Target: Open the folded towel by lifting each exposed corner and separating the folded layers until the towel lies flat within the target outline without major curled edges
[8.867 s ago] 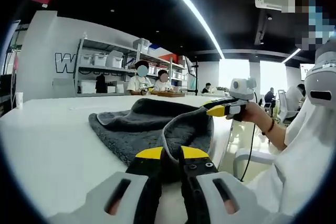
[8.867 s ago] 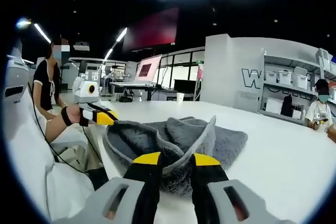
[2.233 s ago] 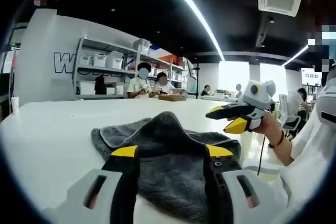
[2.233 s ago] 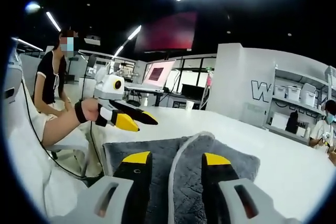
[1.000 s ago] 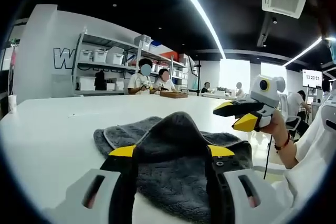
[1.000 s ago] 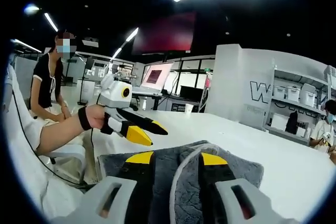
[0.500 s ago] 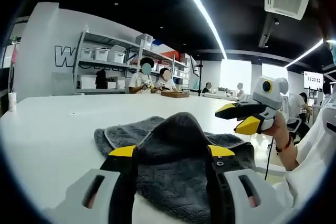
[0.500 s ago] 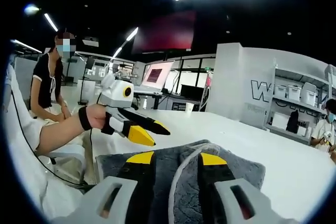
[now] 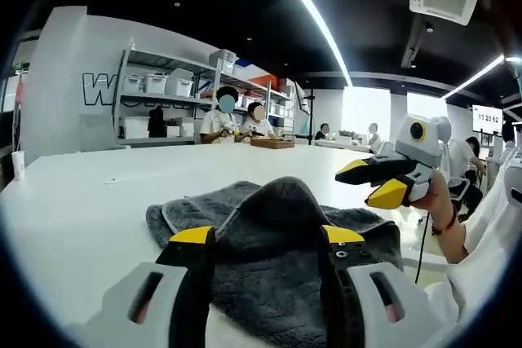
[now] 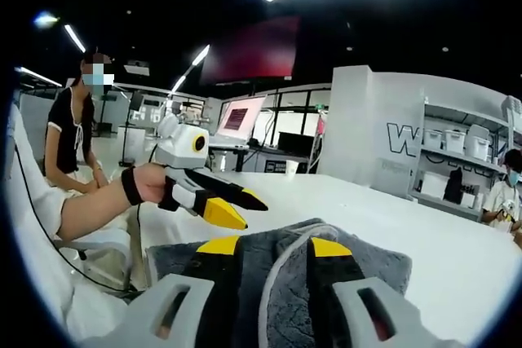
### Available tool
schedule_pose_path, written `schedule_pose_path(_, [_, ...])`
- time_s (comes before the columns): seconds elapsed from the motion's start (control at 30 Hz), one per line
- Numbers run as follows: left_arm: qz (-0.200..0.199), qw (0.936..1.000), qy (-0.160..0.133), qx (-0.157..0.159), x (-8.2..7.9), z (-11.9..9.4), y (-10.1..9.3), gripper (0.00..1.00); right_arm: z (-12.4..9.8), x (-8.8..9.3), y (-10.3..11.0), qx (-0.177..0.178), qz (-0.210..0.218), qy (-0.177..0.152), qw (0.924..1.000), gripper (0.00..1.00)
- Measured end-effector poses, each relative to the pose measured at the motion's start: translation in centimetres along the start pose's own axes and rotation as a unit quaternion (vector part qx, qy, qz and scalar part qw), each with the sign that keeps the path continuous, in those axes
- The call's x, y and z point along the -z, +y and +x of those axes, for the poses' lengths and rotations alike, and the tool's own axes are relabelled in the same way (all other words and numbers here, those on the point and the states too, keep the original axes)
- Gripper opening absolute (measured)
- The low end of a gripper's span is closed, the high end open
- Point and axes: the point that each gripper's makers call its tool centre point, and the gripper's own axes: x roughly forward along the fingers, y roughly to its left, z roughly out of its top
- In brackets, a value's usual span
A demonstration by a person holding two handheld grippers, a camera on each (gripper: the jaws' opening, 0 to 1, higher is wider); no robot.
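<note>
On one table [image 9: 73,201], one grey towel [image 9: 269,242].

White table [image 9: 73,201], wall shelves [image 9: 163,107], ceiling striplight [image 9: 306,10].

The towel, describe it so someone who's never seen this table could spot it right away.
On the big white table, near the edge where the person stands, lies a dark grey towel with a pale trimmed edge. It is the soft, rumpled thing there, one fold humped up at its middle.
</note>
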Motion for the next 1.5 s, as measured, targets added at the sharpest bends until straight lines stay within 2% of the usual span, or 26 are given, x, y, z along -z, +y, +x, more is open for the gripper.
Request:
schedule_pose_path(0.37, [-0.008, 0.9999, 0.001, -0.013, -0.2, 0.5, 0.8, 0.50, 0.8, -0.1, -0.4, 0.006, 0.004, 0.006, 1.0000, 0.28])
schedule_pose_path(0.53, [-0.028, 0.9994, -0.005, -0.018, -0.2, 0.9, 1.2, 0.49, 1.2, 0.2, -0.7, 0.006, 0.004, 0.011, 0.9999, 0.28])
schedule_pose_path(0.97, [-0.038, 0.9987, -0.016, -0.029, -0.9, 1.0, 1.6, 0.50, 2.1, 0.9, -1.3, 0.016, 0.018, 0.017, 0.9996, 0.30])
schedule_pose_path(1.17, [-0.037, 0.9988, -0.012, -0.030, -0.9, 1.2, 1.8, 0.50, 2.6, 1.4, -1.7, 0.026, 0.016, 0.031, 0.9991, 0.32])
schedule_pose_path(1.3, [-0.054, 0.9980, -0.014, -0.031, -0.9, 1.5, 2.2, 0.49, 2.9, 1.4, -2.0, 0.029, 0.020, 0.031, 0.9989, 0.32])
schedule_pose_path(1.5, [-0.053, 0.9982, -0.012, -0.025, -0.7, 1.9, 1.7, 0.50, 3.4, 1.6, -2.1, 0.028, 0.020, 0.038, 0.9987, 0.33])
